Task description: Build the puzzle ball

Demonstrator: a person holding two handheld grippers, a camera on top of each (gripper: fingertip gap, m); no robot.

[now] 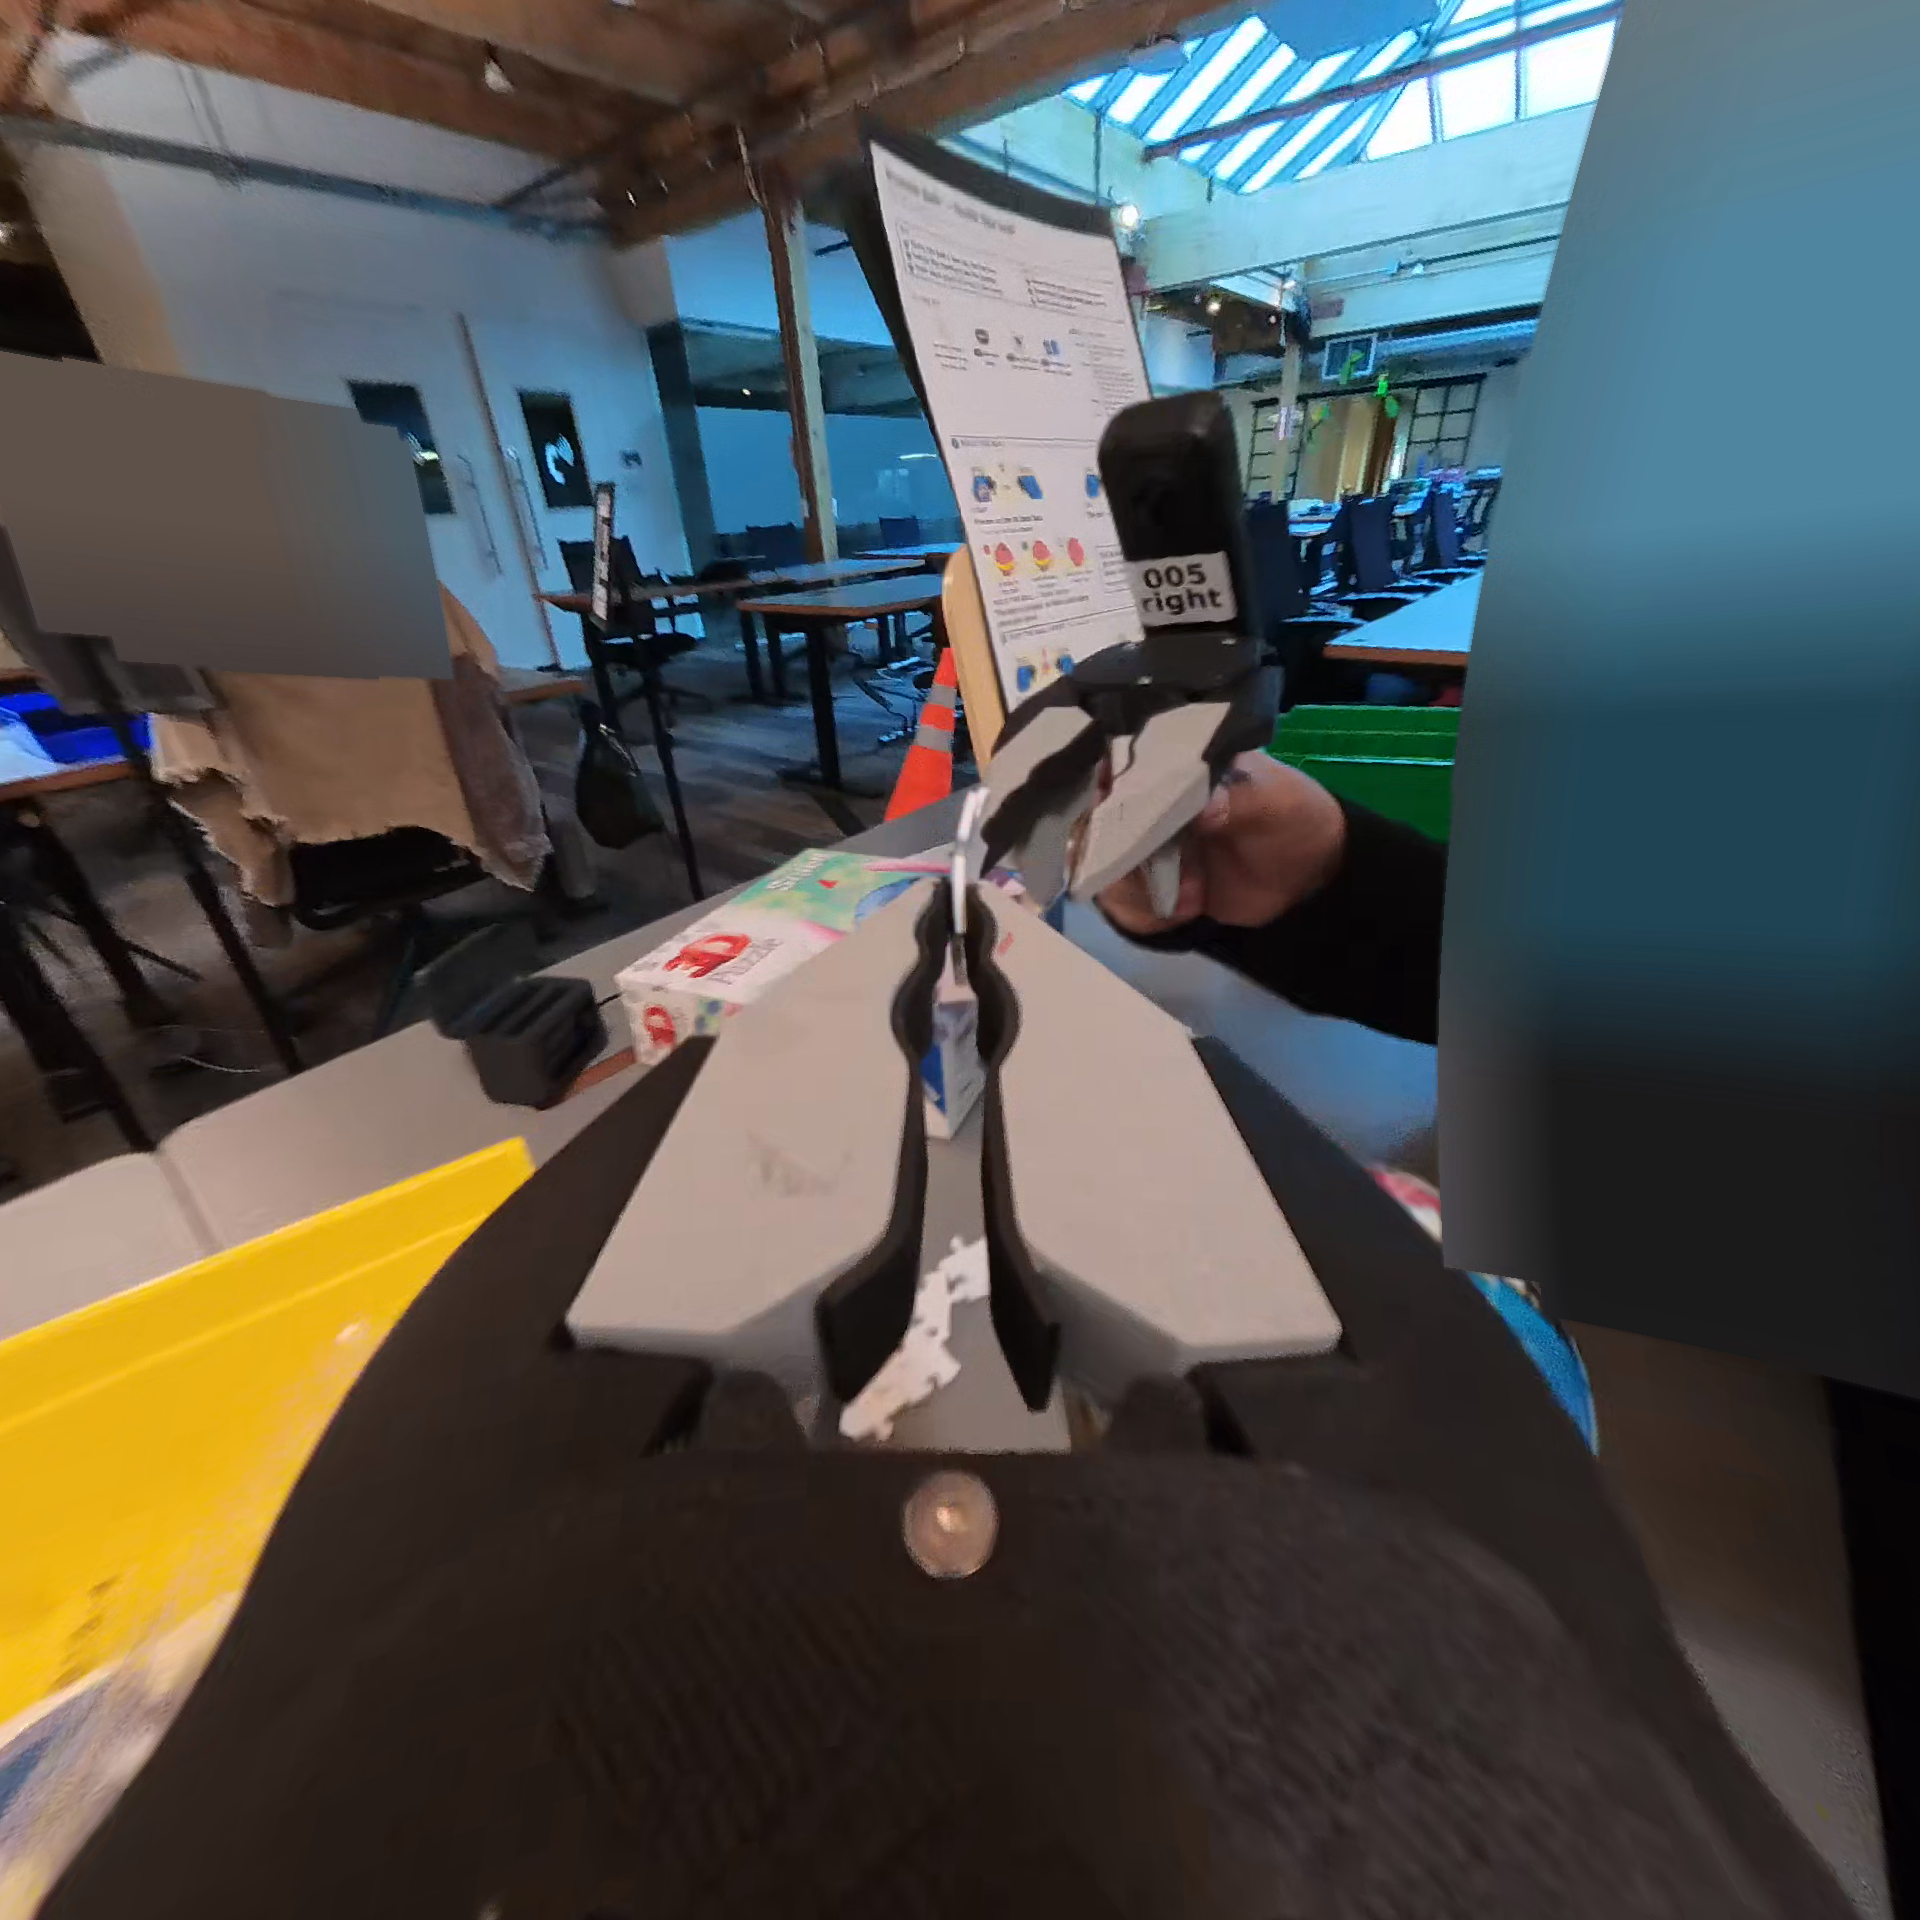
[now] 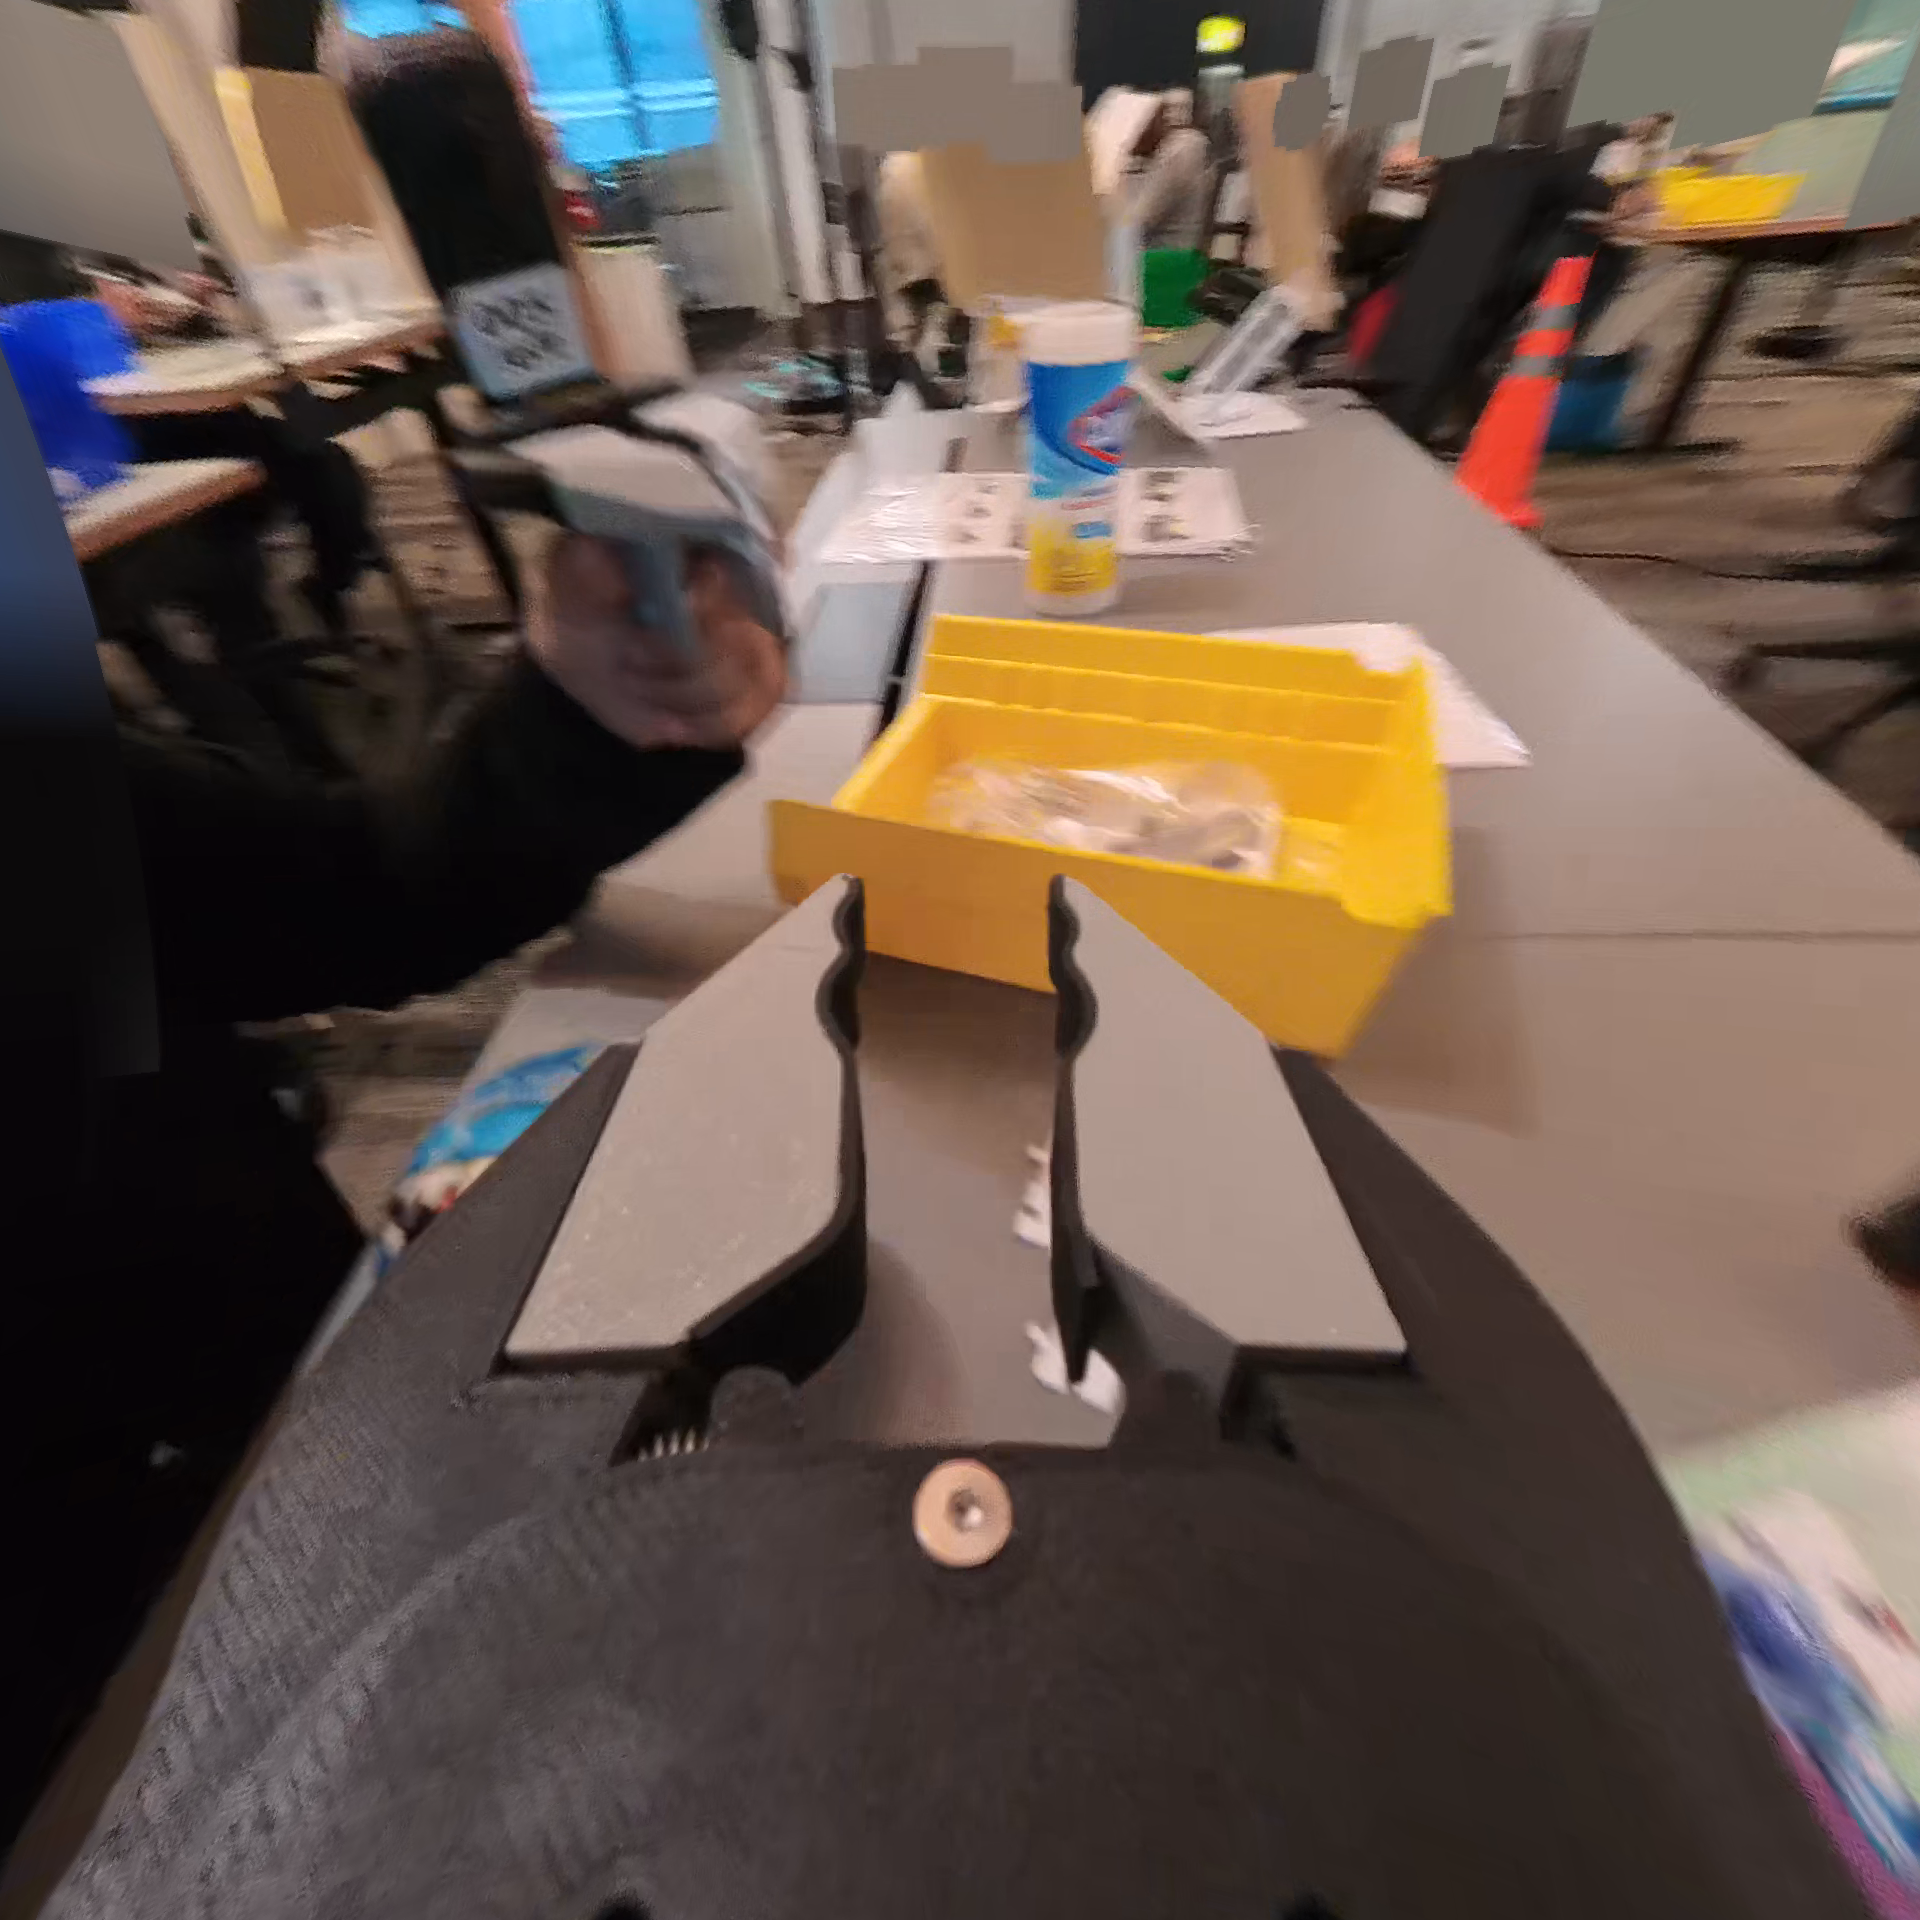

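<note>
My left gripper [image 1: 961, 914] is shut on a thin pale puzzle piece [image 1: 968, 847], seen edge-on and sticking up past the tips, above the grey table [image 1: 312, 1153]. My right gripper [image 1: 1039, 862], held in a hand, is just beyond and right of that piece. In its own view the right gripper [image 2: 954, 904] is open and empty, with the left gripper [image 2: 753, 520] blurred up at the left. Loose white puzzle pieces [image 1: 935, 1320] lie on the table under the left fingers and also show in the right wrist view [image 2: 1039, 1195].
A yellow bin [image 2: 1340, 935] holding a clear bag of pieces [image 2: 1112, 805] sits ahead of the right gripper. A wipes canister [image 2: 1075, 468] stands behind it. The puzzle box [image 1: 727, 956], a black charger [image 1: 530, 1029], an instruction sheet [image 1: 1029, 416] and an orange cone [image 1: 925, 748] are nearby. The gap from one gripper's tips to the other's is roughly 9 centimetres.
</note>
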